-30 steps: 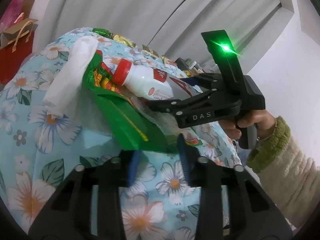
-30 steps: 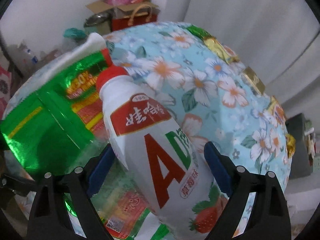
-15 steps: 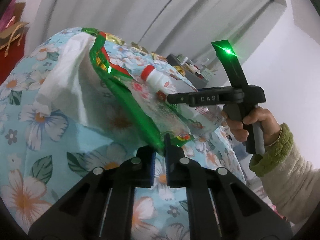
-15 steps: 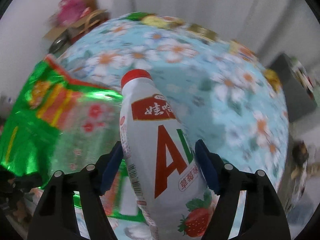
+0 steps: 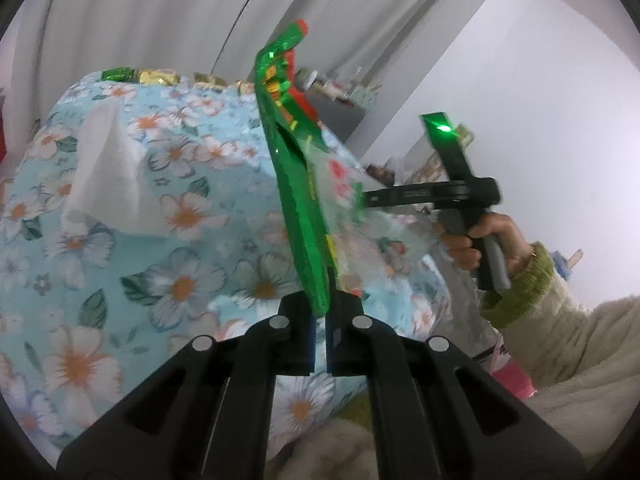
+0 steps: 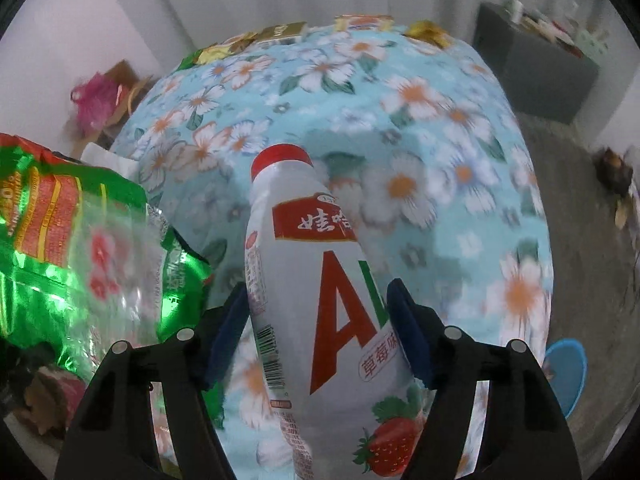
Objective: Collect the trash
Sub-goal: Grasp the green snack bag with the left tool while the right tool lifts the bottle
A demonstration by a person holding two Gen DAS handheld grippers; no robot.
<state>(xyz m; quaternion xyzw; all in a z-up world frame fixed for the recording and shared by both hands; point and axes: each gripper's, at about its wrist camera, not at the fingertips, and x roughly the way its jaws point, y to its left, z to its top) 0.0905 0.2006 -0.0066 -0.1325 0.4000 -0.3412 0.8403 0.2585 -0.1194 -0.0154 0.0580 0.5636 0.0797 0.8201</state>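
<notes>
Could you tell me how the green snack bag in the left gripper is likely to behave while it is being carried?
The green snack bag looks thin and crinkly, so it will probably flex and sway. The left gripper pinches only its bottom edge, yet it stands upward, suggesting it is light and probably empty. The glossy film may be slippery, so it could slide out.

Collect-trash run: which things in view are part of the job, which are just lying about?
Job:
- green snack bag, pinched by left gripper
- white drink bottle, clamped by right gripper
- white tissue on the flowered cloth

Lying about:
- pink bag
- dark cabinet
- blue bowl
</notes>
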